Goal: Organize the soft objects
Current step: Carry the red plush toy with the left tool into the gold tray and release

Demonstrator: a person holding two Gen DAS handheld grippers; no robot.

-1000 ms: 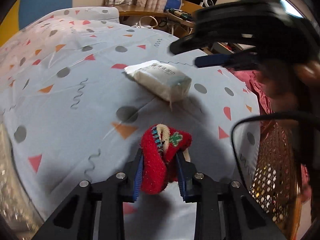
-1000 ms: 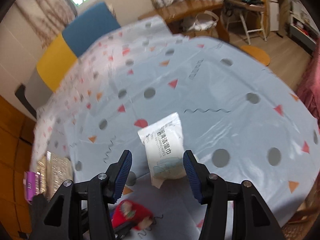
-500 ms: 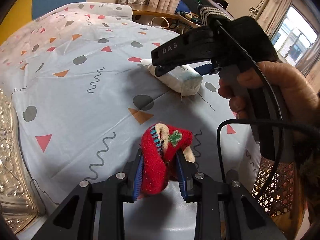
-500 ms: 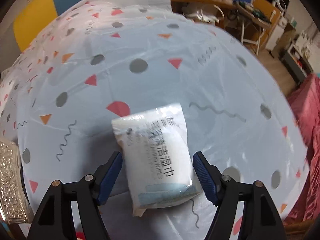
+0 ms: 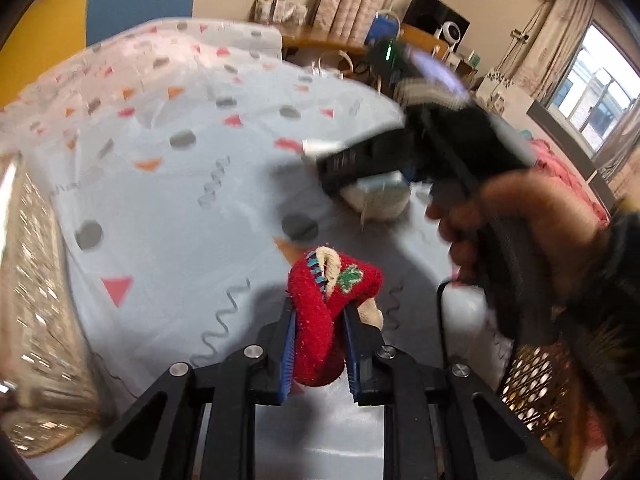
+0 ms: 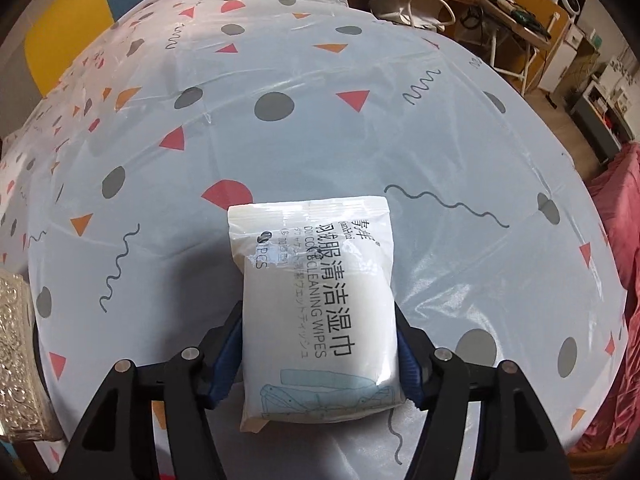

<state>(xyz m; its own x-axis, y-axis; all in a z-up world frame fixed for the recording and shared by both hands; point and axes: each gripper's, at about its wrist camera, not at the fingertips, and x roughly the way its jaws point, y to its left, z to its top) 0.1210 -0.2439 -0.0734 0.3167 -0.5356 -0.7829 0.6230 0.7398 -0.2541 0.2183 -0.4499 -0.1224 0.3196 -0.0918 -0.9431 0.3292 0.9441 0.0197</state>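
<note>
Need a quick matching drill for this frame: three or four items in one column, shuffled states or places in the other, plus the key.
1. red knitted sock
2. pack of cleaning wipes
3. embossed metallic box
4. tablecloth

A. at the table's edge
B. flat between the right gripper's pads
C. clamped in the left gripper
D. dots, triangles, squiggles

Pairs: 1-C, 2-B, 3-A, 4-D

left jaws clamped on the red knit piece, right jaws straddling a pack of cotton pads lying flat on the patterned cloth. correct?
One thing is off: the pack is cleaning wipes, not cotton pads; the right wrist view shows "CLEANING WIPES" printed on it. The rest holds: the left gripper is clamped on the red knit piece, and the right gripper straddles the pack lying flat on the patterned cloth.
</note>
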